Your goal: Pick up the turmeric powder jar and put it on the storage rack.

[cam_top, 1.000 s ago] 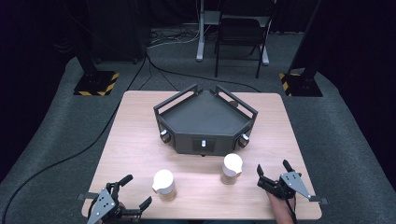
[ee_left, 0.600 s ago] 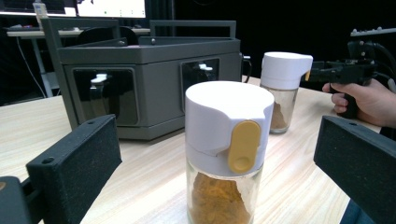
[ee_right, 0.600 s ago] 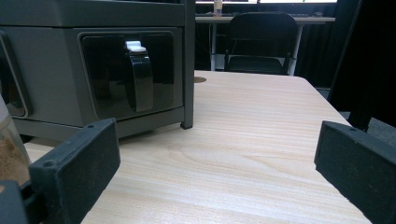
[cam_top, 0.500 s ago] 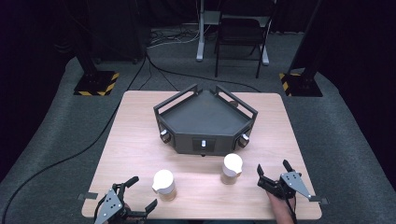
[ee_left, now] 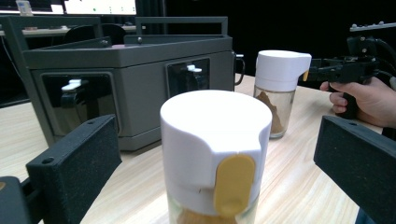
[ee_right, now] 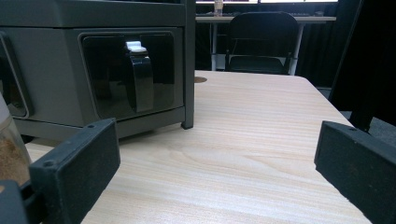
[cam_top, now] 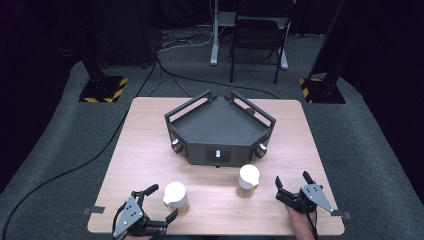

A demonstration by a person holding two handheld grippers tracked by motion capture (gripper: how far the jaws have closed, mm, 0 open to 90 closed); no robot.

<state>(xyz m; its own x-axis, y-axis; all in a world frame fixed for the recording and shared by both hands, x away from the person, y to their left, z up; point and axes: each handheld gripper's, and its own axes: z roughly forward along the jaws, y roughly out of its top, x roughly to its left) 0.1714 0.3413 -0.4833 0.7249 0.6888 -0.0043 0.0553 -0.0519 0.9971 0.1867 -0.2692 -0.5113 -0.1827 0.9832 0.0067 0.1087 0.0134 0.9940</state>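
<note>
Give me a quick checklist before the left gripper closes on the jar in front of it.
1. Left gripper open wide enough: ok, both fingers stand clear of the jar.
2. Near jar centred between the fingers: ok.
3. Jar upright on the table: ok.
4. White lid seated: ok, as far as it shows.
5. Right gripper out of the way: ok, open beside the other jar, apart from it.
6. Grip height on the glass: cannot tell.
</note>
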